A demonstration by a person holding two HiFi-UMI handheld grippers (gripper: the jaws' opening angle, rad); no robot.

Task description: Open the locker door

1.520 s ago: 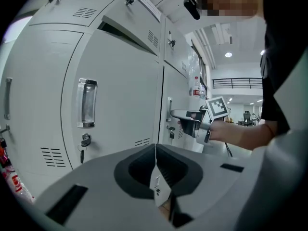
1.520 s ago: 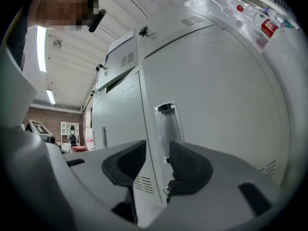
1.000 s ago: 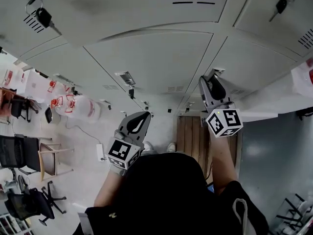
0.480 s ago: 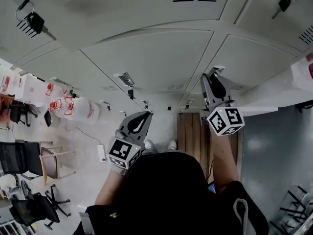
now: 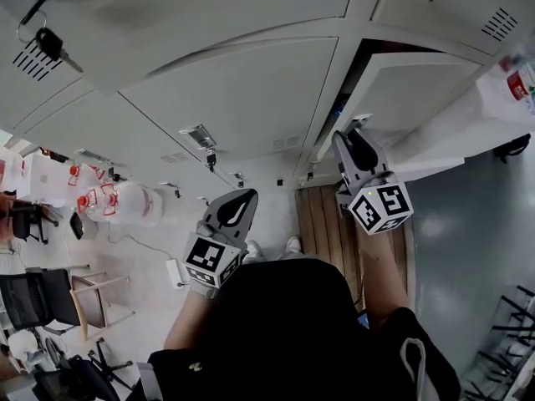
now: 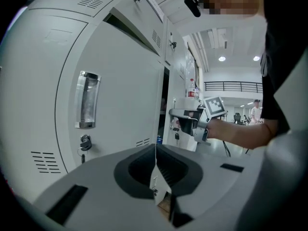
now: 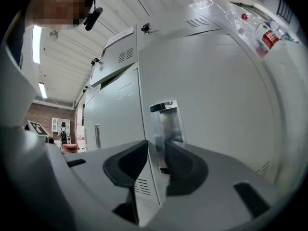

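The grey locker door (image 5: 410, 90) at the right stands ajar, with a dark gap along its upper left edge. My right gripper (image 5: 354, 134) is at that door's chrome handle (image 7: 166, 121). Its jaws are closing, and the door's edge with the handle runs between the pads (image 7: 156, 150). In the left gripper view the right gripper (image 6: 185, 119) holds the door's free edge out from the frame. My left gripper (image 5: 241, 199) hangs lower left, away from the lockers, its jaws shut with nothing in them (image 6: 155, 150).
The neighbouring locker door (image 5: 242, 90) is closed, with its own handle (image 5: 198, 134) and lock. Keys (image 5: 50, 44) hang from an upper locker. Chairs (image 5: 42, 299) and wrapped bundles (image 5: 117, 195) stand at the left. A wooden strip (image 5: 322, 215) lies on the floor below the open door.
The right locker door has swung out from flush to ajar, showing a dark gap. My right gripper closed on its handle edge and came back with it. The left gripper stayed put.
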